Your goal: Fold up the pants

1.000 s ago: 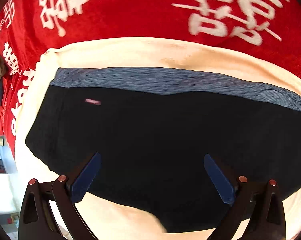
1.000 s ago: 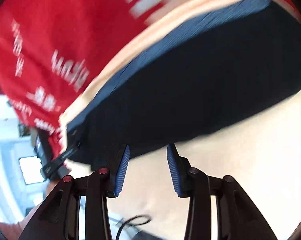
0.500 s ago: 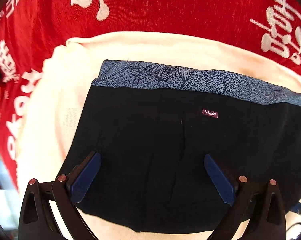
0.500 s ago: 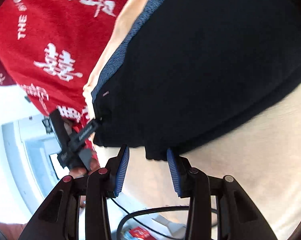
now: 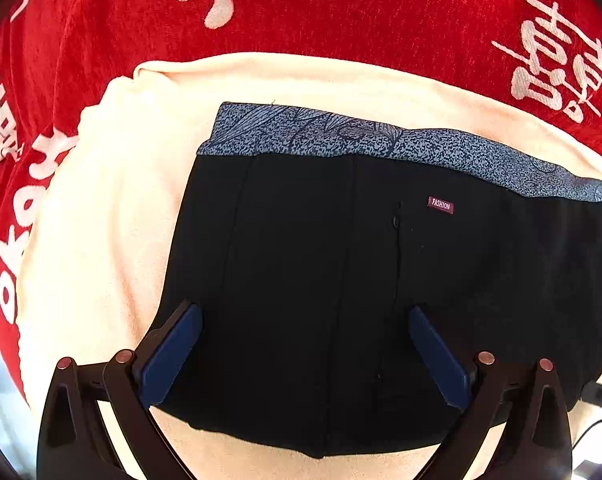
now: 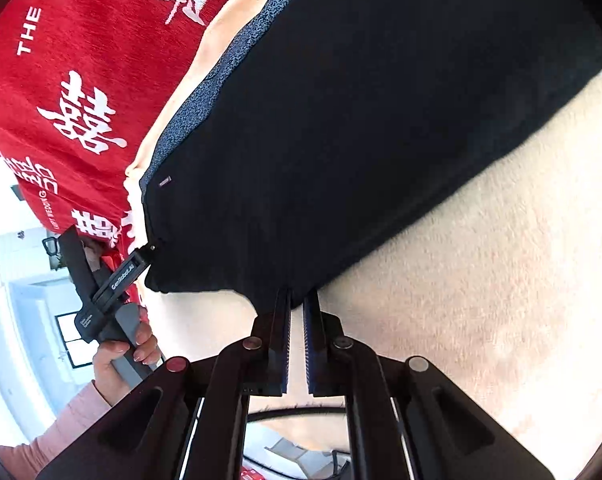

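- Pants (image 5: 321, 280), black with a grey patterned waistband (image 5: 381, 140), lay flat on a cream towel (image 5: 101, 220) spread over a red cloth with white lettering (image 5: 341, 12); whether a tabletop or a bed lay beneath I could not tell;
- my right tool (image 6: 297, 308) had just been closing, and its fingers stood nearly together at the near hem of the pants, a corner of black cloth reaching between their tips; I judged it pinched on that edge, though the contact itself sat in shadow;
- my left tool (image 5: 301, 344) hung over the garment with fingers wide apart, holding nothing; in the right wrist view its tip met the far corner of the hem;
- step in hand, as I read it: taking both hem corners for the first fold; no fold had yet been made;
- next move, in my judgement, called for the left tool to close on its corner, then both to lift evenly and carry the hem toward the waistband without dragging the towel;
- containers: none in view, so nothing to report inside any.
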